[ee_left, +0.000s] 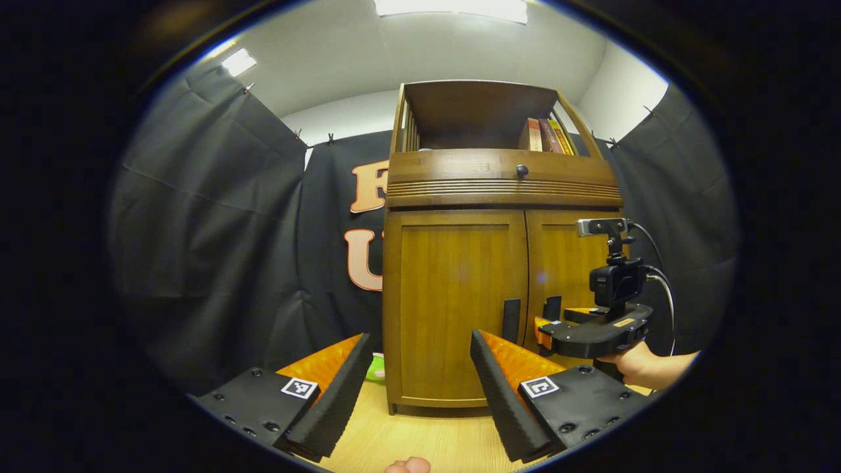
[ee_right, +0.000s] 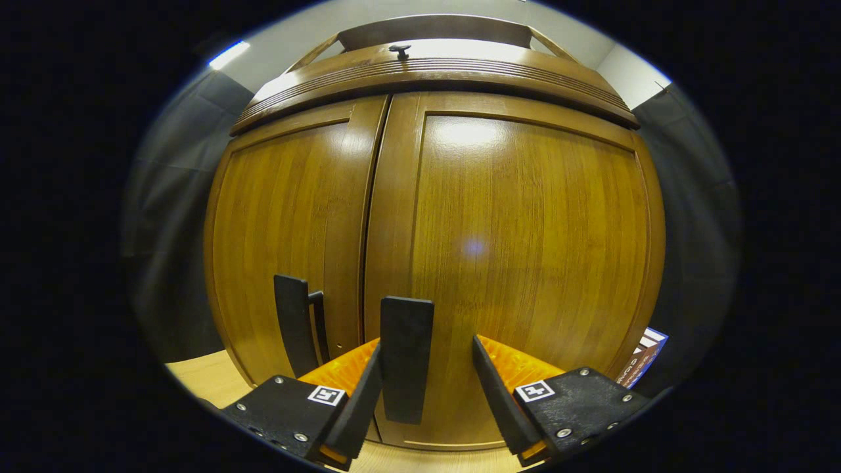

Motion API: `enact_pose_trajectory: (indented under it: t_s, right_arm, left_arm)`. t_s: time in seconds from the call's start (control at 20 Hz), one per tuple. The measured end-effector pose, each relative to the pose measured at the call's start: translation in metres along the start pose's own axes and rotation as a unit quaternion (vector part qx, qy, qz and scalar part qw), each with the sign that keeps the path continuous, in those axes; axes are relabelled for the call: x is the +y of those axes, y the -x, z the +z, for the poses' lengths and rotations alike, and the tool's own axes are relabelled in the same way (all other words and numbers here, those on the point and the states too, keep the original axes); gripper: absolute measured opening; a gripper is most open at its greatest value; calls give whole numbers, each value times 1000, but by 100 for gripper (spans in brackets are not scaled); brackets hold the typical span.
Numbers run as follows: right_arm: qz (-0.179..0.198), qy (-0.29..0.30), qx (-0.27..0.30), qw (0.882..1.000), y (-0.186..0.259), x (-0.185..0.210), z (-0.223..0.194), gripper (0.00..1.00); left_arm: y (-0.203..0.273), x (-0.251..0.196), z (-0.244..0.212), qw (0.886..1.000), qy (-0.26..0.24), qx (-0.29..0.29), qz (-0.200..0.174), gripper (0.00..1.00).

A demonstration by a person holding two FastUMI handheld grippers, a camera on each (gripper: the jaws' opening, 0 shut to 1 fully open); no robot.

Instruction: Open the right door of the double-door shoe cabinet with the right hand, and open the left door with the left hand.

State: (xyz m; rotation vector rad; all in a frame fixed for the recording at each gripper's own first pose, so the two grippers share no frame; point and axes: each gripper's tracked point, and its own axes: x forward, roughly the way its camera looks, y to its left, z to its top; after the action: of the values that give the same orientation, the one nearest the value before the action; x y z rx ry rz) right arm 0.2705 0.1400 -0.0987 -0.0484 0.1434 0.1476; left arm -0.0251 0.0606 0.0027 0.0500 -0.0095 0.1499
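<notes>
The brown wooden shoe cabinet (ee_left: 460, 197) stands ahead with both doors closed. Its left door (ee_left: 453, 295) carries a black vertical handle (ee_left: 511, 320). My left gripper (ee_left: 420, 368) is open and well short of that door. The right gripper (ee_left: 558, 325), held by a hand (ee_left: 647, 364), is up against the right door (ee_left: 566, 263). In the right gripper view, the right door (ee_right: 525, 230) is very close, and its black handle (ee_right: 406, 358) stands between the fingers of my open right gripper (ee_right: 426, 351), close against the left finger. The left door's handle (ee_right: 292, 325) is just beside it.
Above the doors are a drawer with a dark knob (ee_left: 522, 171) and an open shelf holding books (ee_left: 545, 135). The cabinet rests on a light wooden surface (ee_left: 420, 440). A green object (ee_left: 376, 368) lies at its left foot. A printed box (ee_right: 644, 361) sits at its right.
</notes>
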Motion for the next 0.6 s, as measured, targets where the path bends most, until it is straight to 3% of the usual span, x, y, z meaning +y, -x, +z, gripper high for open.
enact_pose_trajectory:
  t_s: [0.05,0.1,0.15,0.3,0.35,0.4,0.6]
  right_arm:
    - [3,-7,3,1000,1,2,-2,87]
    - [8,-16,4,1000,0,5,-3,77]
    - [15,-26,5,1000,-1,9,-4,53]
    - [22,-33,6,999,-3,16,-5,35]
    - [23,-27,9,999,-4,16,-7,45]
    - [28,-25,10,999,-4,17,-8,33]
    - [46,-34,20,998,1,18,-10,26]
  left_arm:
    - [0,-3,1,1000,0,0,-5,96]
    - [-1,-6,2,1000,0,-1,-8,96]
    - [0,-7,2,1000,-1,-2,-11,96]
    - [1,-15,4,1000,-2,-1,-19,96]
    - [2,-16,5,1000,-1,-2,-21,97]
    - [2,-18,6,1000,1,-3,-23,95]
    - [4,-31,7,999,1,1,-36,97]
